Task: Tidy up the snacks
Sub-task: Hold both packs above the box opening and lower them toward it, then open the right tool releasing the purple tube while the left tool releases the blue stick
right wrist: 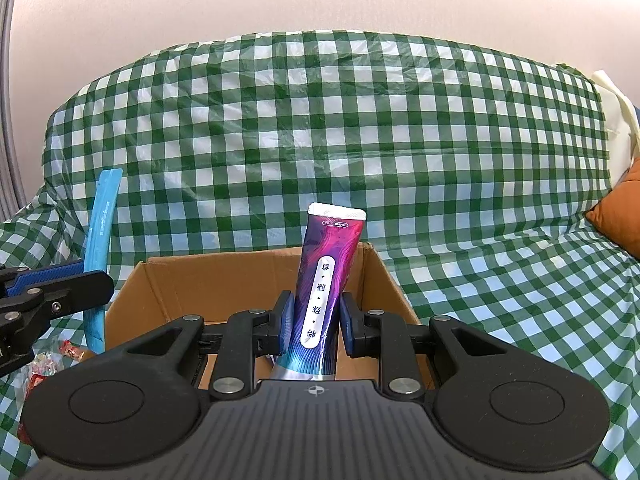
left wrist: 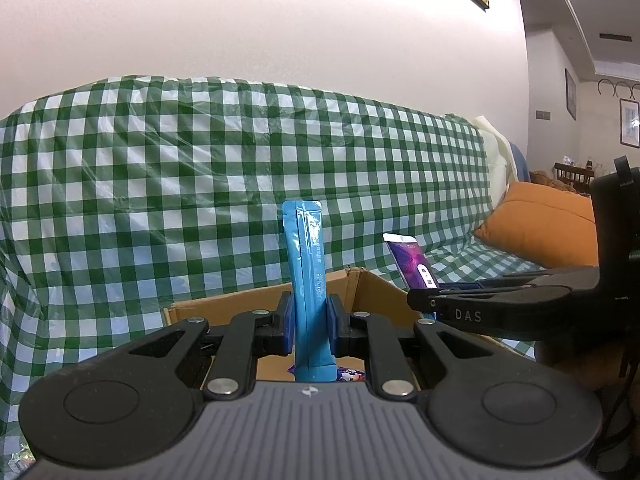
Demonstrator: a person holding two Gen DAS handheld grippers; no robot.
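Left gripper [left wrist: 310, 318] clamps a blue snack stick [left wrist: 306, 280] low on its length, pkt upright over the near edge of the cardboard box [right wrist: 248, 276]. Right gripper [right wrist: 316, 320] pinches a purple snack sachet [right wrist: 326, 288] w/ slight tilt, also above the box. Both prob light, thin foil, slippery and crushable; best held mid-body, across the flat faces.

Green-and-white gingham cloth [right wrist: 360, 140] covers pretty much everything. Plain brown cardboard box [right wrist: 224, 280] in the middle. One snack stick [left wrist: 308, 280] is solid sky blue, the other packet [right wrist: 328, 280] swirls purple, magenta and teal with a white label strip. Orange cushion [left wrist: 540, 228] at 3 o'clock, and the gripper pads [right wrist: 285, 320] are blue on black.
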